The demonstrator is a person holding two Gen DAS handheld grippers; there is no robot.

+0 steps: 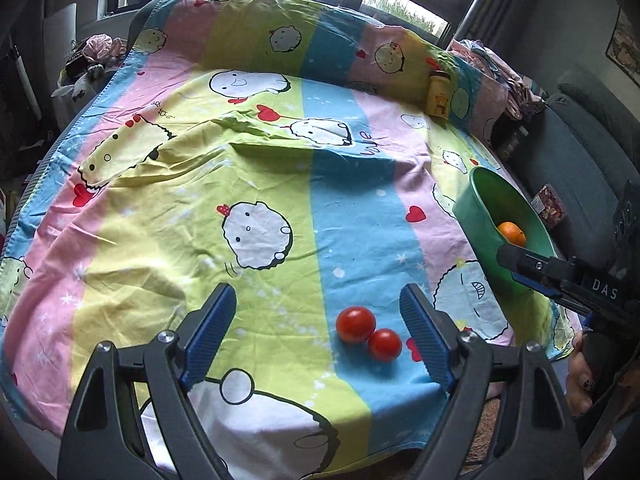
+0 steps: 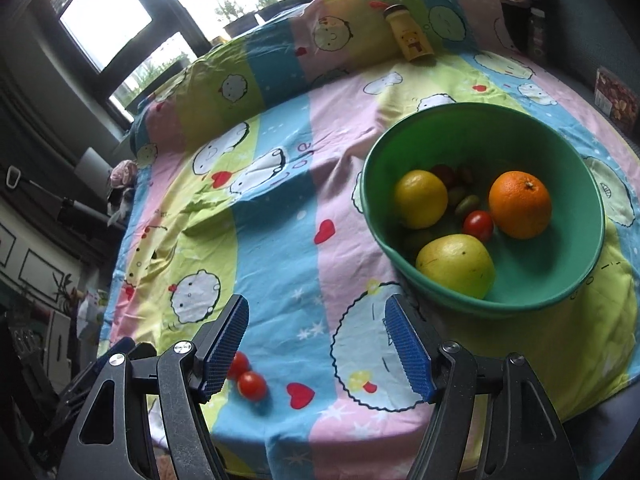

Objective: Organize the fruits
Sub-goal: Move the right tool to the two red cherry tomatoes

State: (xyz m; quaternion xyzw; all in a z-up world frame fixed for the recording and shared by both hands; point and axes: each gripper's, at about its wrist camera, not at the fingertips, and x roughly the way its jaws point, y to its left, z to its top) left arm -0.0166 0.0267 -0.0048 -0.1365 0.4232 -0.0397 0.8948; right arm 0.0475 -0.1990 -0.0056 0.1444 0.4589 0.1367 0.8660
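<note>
The left tool (image 1: 318,344) hangs over the near edge of the counter (image 1: 256,184), which is covered with a striped cartoon-print cloth; its blue-padded jaws stand well apart with nothing between the pads. Just ahead of it, nearer its right finger, two red tomatoes (image 1: 366,332) lie touching each other on the cloth. The right tool (image 2: 316,344) likewise has its jaws spread wide and grips nothing. Beyond its right finger sits a green bowl (image 2: 576,184) on the cloth, holding an orange (image 2: 520,205), a yellow lemon (image 2: 420,199), a larger yellow-green fruit (image 2: 456,266), a small red tomato (image 2: 478,225) and some small green and dark fruits that are hard to identify. In the right wrist view the two loose tomatoes lie beside the left finger, one partly hidden behind it. A small yellow bottle (image 2: 410,38) stands at the counter's far side, well apart from the bowl.
</note>
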